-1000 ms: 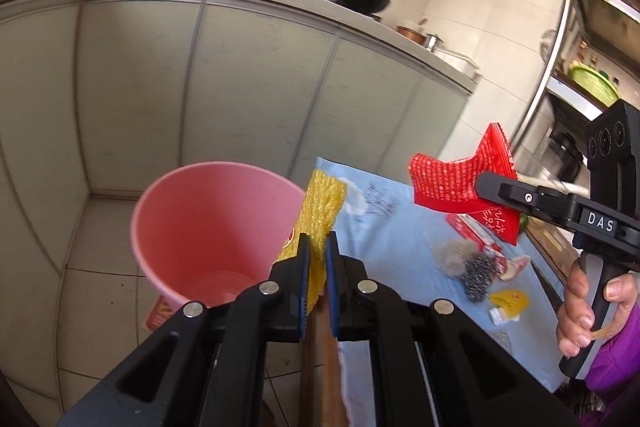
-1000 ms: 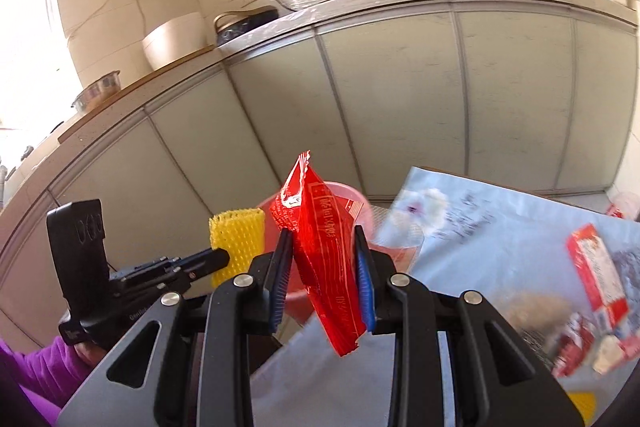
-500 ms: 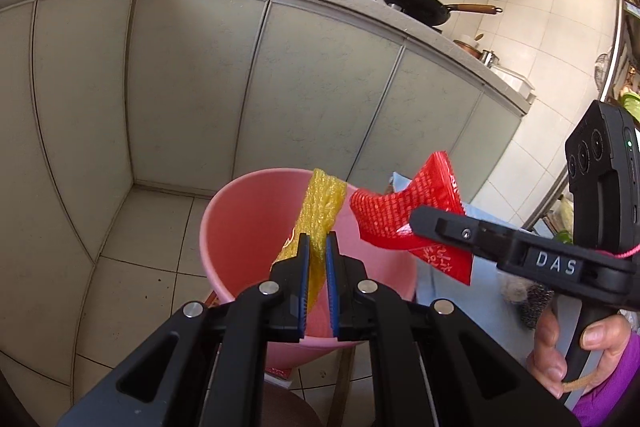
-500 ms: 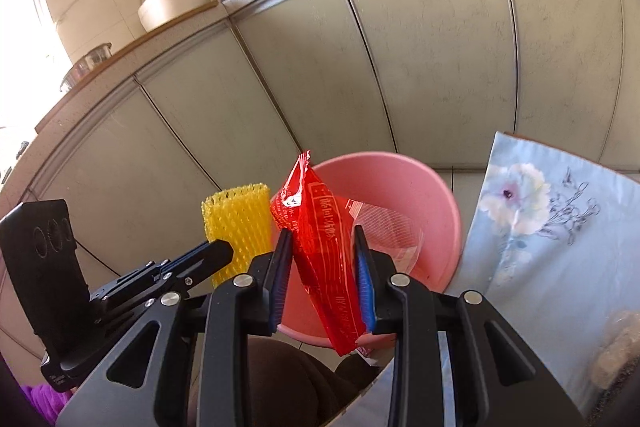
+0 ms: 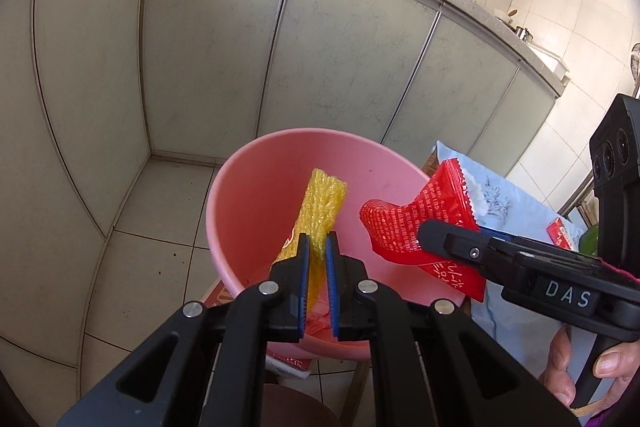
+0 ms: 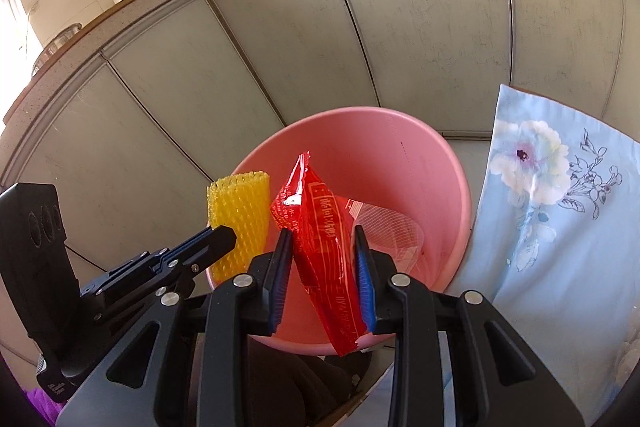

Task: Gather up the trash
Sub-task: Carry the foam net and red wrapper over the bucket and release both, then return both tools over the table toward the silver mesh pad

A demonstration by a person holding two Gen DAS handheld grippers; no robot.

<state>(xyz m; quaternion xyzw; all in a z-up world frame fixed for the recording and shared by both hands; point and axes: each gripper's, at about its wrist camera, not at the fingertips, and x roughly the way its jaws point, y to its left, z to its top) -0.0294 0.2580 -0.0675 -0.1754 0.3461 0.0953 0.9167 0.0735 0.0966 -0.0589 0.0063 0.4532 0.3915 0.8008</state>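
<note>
Left tongs (image 5: 316, 247) angled down, pinching yellow foam net (image 5: 322, 203), above pink bucket (image 5: 256, 195)

Black gripper (image 5: 316, 247), blue pads, purple sleeve (image 6: 36, 399)

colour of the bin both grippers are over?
Pink: the plastic bin is plain pink inside and out, clearest in the right wrist view.
</note>
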